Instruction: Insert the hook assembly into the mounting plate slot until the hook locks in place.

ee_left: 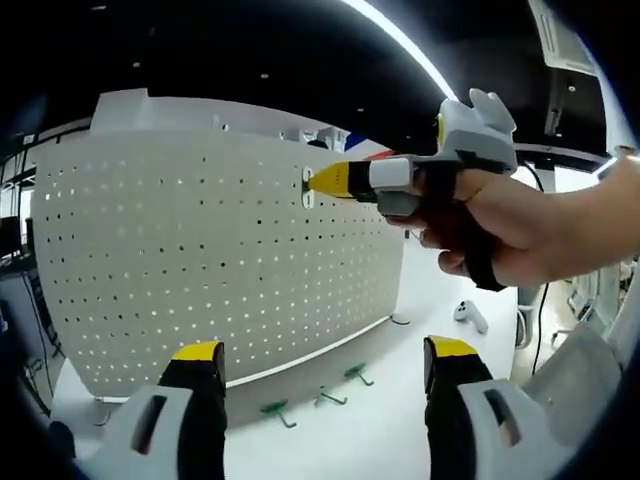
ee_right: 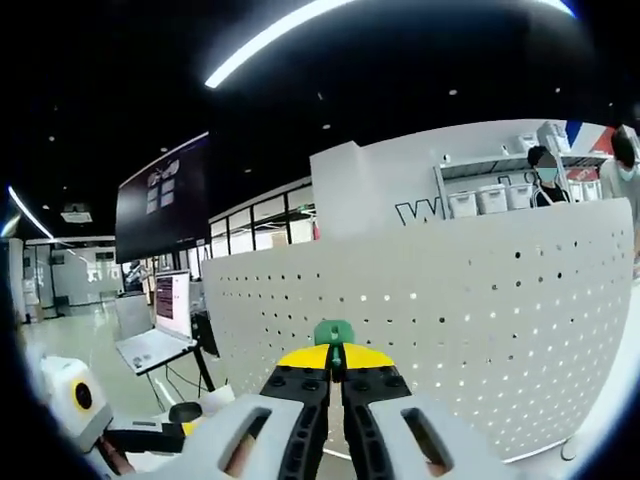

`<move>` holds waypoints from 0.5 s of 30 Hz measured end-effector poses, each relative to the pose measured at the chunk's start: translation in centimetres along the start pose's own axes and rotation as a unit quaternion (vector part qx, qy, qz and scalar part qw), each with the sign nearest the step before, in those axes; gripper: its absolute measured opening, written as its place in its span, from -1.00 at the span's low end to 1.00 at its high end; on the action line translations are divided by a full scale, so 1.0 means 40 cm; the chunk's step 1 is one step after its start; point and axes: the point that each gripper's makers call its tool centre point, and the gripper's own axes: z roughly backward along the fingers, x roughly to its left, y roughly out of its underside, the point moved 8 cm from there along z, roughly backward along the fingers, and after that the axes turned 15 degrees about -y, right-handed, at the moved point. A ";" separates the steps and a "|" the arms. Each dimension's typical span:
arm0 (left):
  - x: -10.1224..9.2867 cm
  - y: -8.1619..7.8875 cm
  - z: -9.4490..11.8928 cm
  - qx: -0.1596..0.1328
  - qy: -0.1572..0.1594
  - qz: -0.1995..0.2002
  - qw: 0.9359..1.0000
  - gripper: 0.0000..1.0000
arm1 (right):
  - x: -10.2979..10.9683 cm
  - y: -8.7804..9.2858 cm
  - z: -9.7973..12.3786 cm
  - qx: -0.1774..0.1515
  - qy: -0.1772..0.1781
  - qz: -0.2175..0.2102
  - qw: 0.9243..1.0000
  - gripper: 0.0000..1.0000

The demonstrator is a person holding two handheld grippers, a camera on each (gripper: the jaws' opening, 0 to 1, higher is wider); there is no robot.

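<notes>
- Left gripper view: the left gripper (ee_left: 325,362) rises from the bottom edge, jaws wide apart and empty
- At centre, the right gripper (ee_left: 318,180) meets the white pegboard (ee_left: 200,250), tip at a small plate (ee_left: 307,187)
- Three green hooks (ee_left: 318,396) lie on the table (ee_left: 400,430), lower centre
- Right gripper view: jaws pinched on a green hook (ee_right: 334,334) at lower centre, against the pegboard

The pegboard (ee_left: 215,250) stands upright on the table (ee_left: 400,420), with 3 hooks (ee_left: 322,397) lying before its base.
</notes>
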 end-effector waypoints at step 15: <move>0.006 0.005 -0.001 -0.001 0.002 0.003 1.000 0.67 | -0.032 -0.038 -0.057 -0.011 0.010 0.020 1.000 -1.00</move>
